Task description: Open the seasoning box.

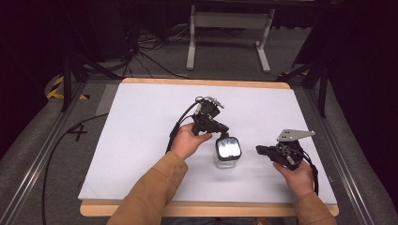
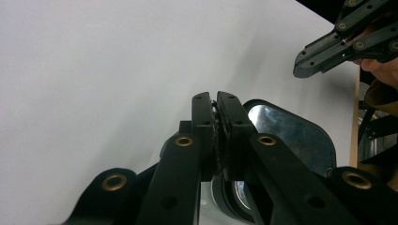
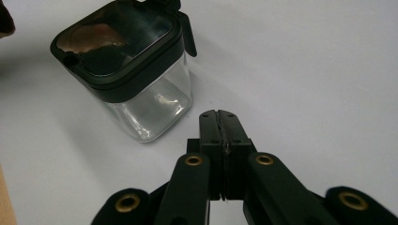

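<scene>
A clear square jar (image 1: 227,154) with a black lid (image 3: 117,44) stands upright on the white surface (image 1: 141,140). The left gripper (image 1: 224,132), jaws nearly together with nothing visibly between them, sits just above the lid's edge. The right gripper (image 1: 260,150), clenched and empty, rests near the jar.

White table (image 1: 141,140), grey carpet floor (image 1: 225,51), white metal stand (image 1: 230,21), dark surroundings

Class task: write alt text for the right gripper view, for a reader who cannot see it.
A clear square jar with a black lid stands on a white table. The right gripper, jaws shut and empty, points just past its right side.
</scene>
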The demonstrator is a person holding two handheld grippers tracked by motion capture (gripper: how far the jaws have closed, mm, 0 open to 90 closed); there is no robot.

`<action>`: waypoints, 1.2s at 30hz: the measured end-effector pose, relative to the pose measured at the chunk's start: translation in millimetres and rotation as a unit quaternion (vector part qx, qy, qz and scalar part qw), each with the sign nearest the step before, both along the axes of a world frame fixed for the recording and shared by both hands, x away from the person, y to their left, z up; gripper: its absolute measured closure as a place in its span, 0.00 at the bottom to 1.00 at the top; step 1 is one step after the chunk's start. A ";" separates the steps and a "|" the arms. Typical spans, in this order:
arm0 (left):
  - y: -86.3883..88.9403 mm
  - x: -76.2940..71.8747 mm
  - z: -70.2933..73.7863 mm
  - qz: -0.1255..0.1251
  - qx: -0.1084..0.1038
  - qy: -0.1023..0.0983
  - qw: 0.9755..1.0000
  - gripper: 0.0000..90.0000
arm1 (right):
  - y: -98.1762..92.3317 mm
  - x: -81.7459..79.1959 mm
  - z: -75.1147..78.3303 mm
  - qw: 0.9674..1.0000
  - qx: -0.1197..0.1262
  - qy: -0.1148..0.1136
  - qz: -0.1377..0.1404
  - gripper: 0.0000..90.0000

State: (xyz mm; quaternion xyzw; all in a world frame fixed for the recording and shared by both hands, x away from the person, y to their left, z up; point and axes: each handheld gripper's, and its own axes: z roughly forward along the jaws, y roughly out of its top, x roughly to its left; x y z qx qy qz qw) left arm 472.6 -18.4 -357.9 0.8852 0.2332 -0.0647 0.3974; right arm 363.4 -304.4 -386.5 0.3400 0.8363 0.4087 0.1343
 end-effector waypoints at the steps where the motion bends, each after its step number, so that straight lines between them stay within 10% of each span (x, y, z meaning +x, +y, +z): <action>1: -0.1 0.0 0.0 -0.001 -0.001 0.001 1.000 0.97 | 0.4 0.0 -0.3 1.000 0.000 0.000 0.001 0.99; 36: -0.9 1.8 0.2 0.001 0.002 0.009 1.000 1.00 | 31.3 -11.2 5.6 0.998 -0.009 -0.006 0.065 0.99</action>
